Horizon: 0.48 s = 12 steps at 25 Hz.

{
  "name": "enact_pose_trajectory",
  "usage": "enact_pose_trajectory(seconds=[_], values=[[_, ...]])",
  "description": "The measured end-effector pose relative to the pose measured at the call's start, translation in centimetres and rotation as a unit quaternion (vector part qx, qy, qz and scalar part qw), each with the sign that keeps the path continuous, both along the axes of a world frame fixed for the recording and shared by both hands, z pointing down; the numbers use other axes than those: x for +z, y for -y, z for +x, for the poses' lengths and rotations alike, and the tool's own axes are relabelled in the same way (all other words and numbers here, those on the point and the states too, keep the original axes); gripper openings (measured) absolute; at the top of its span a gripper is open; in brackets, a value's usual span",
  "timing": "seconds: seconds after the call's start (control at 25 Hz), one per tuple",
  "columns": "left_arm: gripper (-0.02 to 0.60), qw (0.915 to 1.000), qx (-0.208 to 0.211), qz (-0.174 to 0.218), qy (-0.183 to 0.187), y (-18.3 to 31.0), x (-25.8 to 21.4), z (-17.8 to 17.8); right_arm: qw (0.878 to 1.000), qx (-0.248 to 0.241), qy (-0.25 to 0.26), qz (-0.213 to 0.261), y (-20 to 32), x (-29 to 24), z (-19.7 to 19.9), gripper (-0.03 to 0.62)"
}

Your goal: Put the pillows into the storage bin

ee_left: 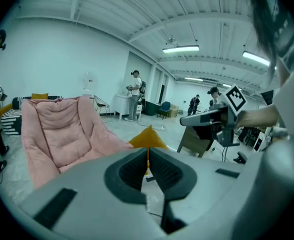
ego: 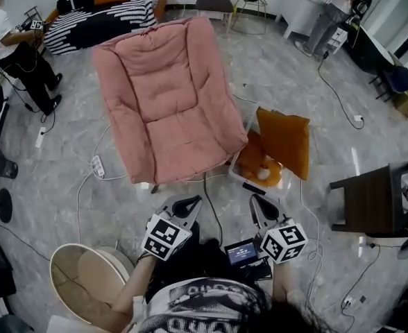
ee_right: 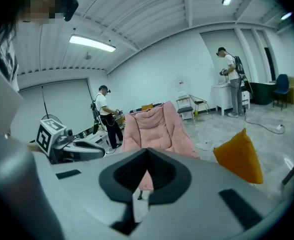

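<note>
We count two: upright pillow (ego: 285, 139) and flat pillow (ego: 258, 158), in one storage bin (ego: 237, 175) beside one armchair (ego: 164, 99); left gripper (ego: 188, 201), right gripper (ego: 258, 203) clenched, empty.

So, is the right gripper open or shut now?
Shut. On the right gripper the jaws meet at their tips, nothing between them.

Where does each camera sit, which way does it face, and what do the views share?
Head view: on the person's head, steeply down at pink chair and orange pillow; shows forearms, left tool, right tool.
Left gripper view: on left tool, along shut jaws toward chair; right tool shows.
Right gripper view: on right tool, along shut jaws toward chair; left tool shows.
All share chair and pillow.
</note>
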<state>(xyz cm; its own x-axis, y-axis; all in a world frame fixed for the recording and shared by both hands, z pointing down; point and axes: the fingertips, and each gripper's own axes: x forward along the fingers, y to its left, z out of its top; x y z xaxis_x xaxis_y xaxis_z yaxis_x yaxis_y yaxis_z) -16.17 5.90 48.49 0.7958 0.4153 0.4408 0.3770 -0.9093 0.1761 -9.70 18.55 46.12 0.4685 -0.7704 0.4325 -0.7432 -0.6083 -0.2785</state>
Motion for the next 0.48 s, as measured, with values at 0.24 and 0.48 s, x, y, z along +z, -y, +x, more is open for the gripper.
enact_pose_trajectory(seconds=[0.24, 0.48], values=[[0.018, 1.0000, -0.002, -0.003, -0.004, -5.1, -1.2, -2.9, 0.999, -0.026, -0.029, -0.004, -3.2, -0.7, -2.5, -0.002], [0.018, 0.9996, -0.026, 0.006, -0.010, -6.5, -1.8, -5.5, 0.998, -0.055, -0.032, 0.013, -4.3, -1.0, -5.0, -0.002]])
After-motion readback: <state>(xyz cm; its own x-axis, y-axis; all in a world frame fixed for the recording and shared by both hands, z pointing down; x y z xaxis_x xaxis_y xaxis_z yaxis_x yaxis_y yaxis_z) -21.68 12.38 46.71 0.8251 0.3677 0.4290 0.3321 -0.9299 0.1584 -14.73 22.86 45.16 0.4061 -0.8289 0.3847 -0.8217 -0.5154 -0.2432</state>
